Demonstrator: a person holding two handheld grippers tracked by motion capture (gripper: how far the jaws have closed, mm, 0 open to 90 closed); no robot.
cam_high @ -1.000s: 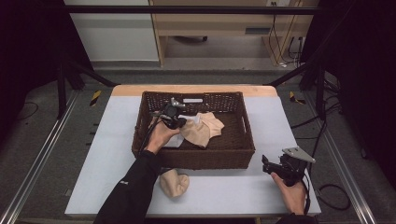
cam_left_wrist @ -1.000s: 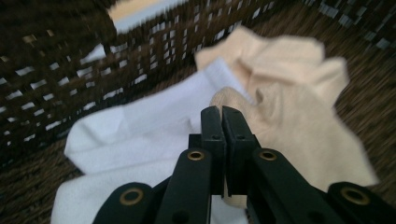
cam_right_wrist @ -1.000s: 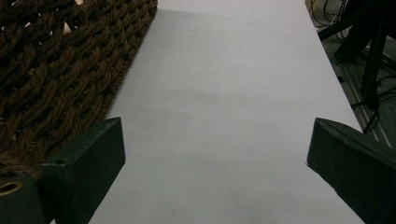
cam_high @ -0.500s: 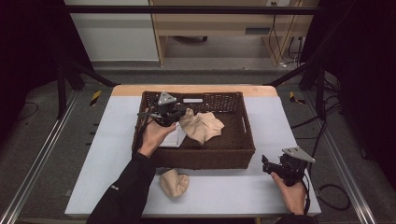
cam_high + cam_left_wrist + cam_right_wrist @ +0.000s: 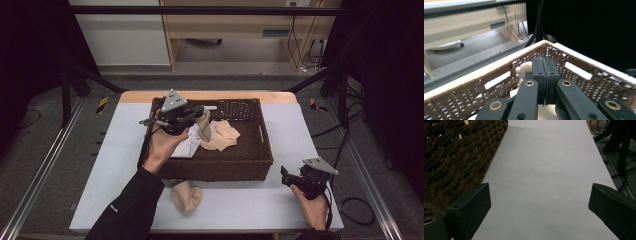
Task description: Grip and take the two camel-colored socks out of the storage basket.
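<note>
A brown wicker basket (image 5: 260, 150) stands in the middle of the table. My left gripper (image 5: 200, 114) is raised over the basket's left part, shut on a beige sock (image 5: 204, 129) that hangs down from the jaws. In the left gripper view the jaws are pressed together, and the beige sock (image 5: 523, 69) bulges out beside them in front of the basket wall (image 5: 579, 62). More beige cloth (image 5: 226, 136) and a white cloth (image 5: 187, 146) lie in the basket. My right gripper (image 5: 284, 176) rests near the table's front right and stands open (image 5: 539, 205) over bare table.
Another beige sock (image 5: 186, 195) lies on the grey table (image 5: 120, 150) in front of the basket, by the left forearm. The basket's corner (image 5: 454, 160) sits just left of the right gripper's jaws. Dark frame posts and cables surround the table.
The left gripper has risen and drifted toward the basket's back left, lifting the beige sock off the pile. The right gripper has stayed put.
</note>
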